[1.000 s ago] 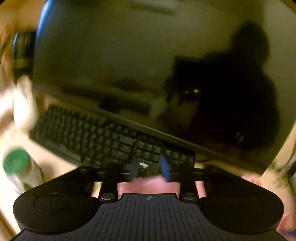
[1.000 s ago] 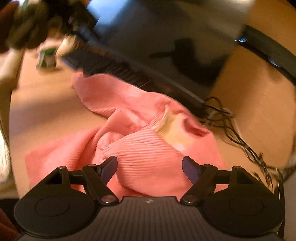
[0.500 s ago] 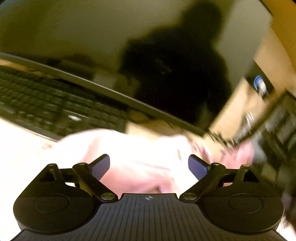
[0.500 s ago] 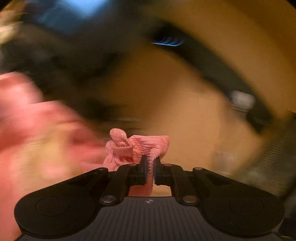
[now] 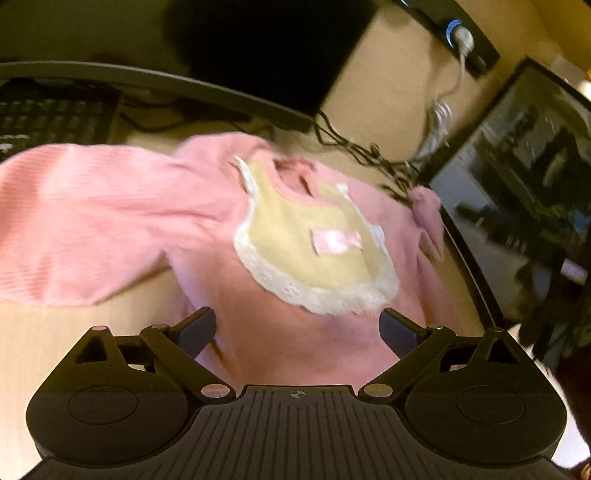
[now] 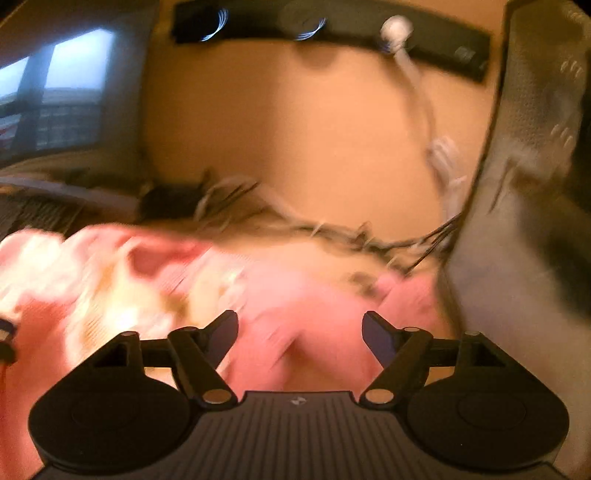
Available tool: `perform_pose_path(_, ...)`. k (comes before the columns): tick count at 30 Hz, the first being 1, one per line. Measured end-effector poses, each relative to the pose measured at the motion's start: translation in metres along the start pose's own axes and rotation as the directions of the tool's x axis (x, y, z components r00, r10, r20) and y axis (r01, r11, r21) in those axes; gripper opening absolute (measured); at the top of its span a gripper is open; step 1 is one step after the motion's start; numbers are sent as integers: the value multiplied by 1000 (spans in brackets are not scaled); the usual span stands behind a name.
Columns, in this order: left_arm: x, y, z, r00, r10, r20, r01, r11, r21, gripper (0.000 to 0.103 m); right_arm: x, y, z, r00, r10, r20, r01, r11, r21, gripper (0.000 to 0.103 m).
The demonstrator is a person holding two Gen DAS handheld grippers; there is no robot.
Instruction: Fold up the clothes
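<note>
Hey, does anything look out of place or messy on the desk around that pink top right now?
Yes. The pink top lies spread but skewed on the desk, its far sleeve cuff bunched right at the tangle of dark cables by the monitor's edge. Clothing among computer gear looks odd, and the cuff might snag.

I see a soft ribbed-knit pink sweater [image 5: 122,221] with a smooth cream cloth bib [image 5: 310,243] edged in white lace, lying on a smooth pale wood-look desk [image 5: 74,332], below my left gripper [image 5: 297,328] of matt black plastic, and a glossy dark monitor [image 5: 147,33] behind.
</note>
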State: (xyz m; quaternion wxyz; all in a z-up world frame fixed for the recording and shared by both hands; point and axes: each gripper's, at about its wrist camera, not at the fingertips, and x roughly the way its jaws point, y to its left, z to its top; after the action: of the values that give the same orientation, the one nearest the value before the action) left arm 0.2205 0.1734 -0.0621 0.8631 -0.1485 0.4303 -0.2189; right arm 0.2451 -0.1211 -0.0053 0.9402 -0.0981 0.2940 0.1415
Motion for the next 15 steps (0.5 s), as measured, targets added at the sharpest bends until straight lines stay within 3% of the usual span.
perform_pose_path(1,2,-3,-2,1000,-2,-4,2,1000,4,98,0,8,-2,999,40,-6,-41,999,-29,57)
perform_pose_path(3,4,-6,-3,1000,1,0,-1,1000,2,98,7,27,3,991,133,-12,-134,989,-60,53)
perform_pose_path(6,2,-5,2,999,24,35,-24,1000,-9,98,35,44,29,964,266,6,-266,964,-29,53)
perform_pose_path(10,-4,10,20,995,50,87,-50,999,-5,98,87,76,54,933,359,2,-359,933,-29,55)
perform_pose_path(13,-8,20,31,993,65,103,-66,998,0,99,106,89,51,958,284,-40,-286,954,-87,55)
perform_pose_path(15,-14,23,31,991,94,96,-96,995,8,99,96,73,46,971,239,-24,-240,969,-67,56)
